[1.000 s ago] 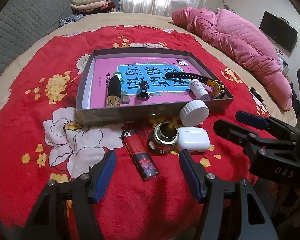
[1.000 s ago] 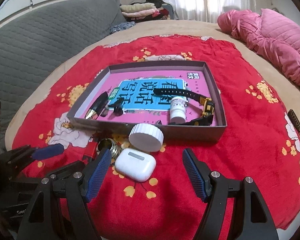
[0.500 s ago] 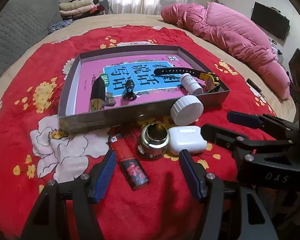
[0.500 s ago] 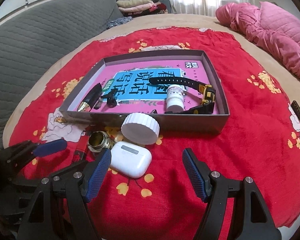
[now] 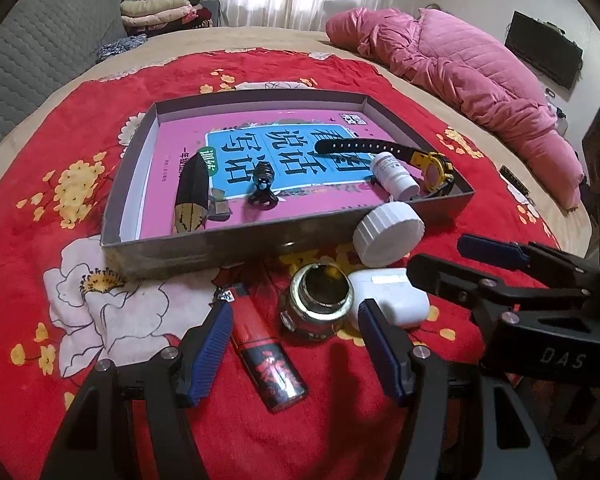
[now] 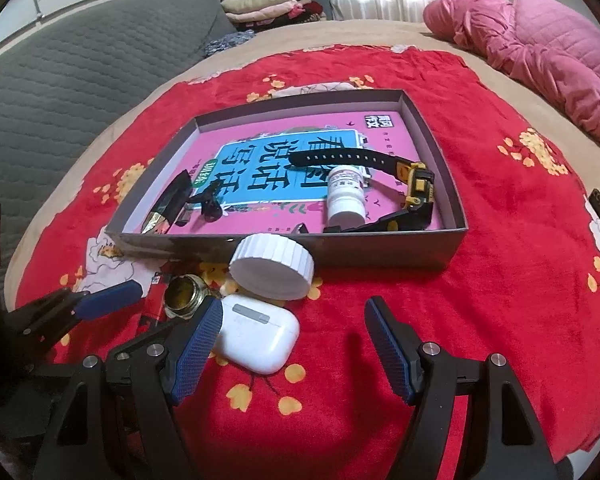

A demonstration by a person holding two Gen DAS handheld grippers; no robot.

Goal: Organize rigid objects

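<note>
Both grippers dropped closer to loose items since earlier frames; left gripper [image 5: 292, 346] jaws apart over lighter [image 5: 266, 356], right gripper [image 6: 290, 346] apart beside earbud case [image 6: 258, 338]; nothing gripped; cap [image 6: 272, 266], metal ring [image 5: 318, 300] lie outside box [image 5: 228, 242]; pickup likely next

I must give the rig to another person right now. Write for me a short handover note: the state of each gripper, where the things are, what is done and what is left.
Left gripper: open, empty, low over the red lighter and the metal cap.
Right gripper: open, empty, with the white earbud case beside its left finger.
Done: in the grey box lie a watch, a small white bottle, a dark folded item and a small black clip.
Left: the lighter, metal cap, earbud case and big white lid lie outside on the red blanket, the lid against the box's near wall.
</note>
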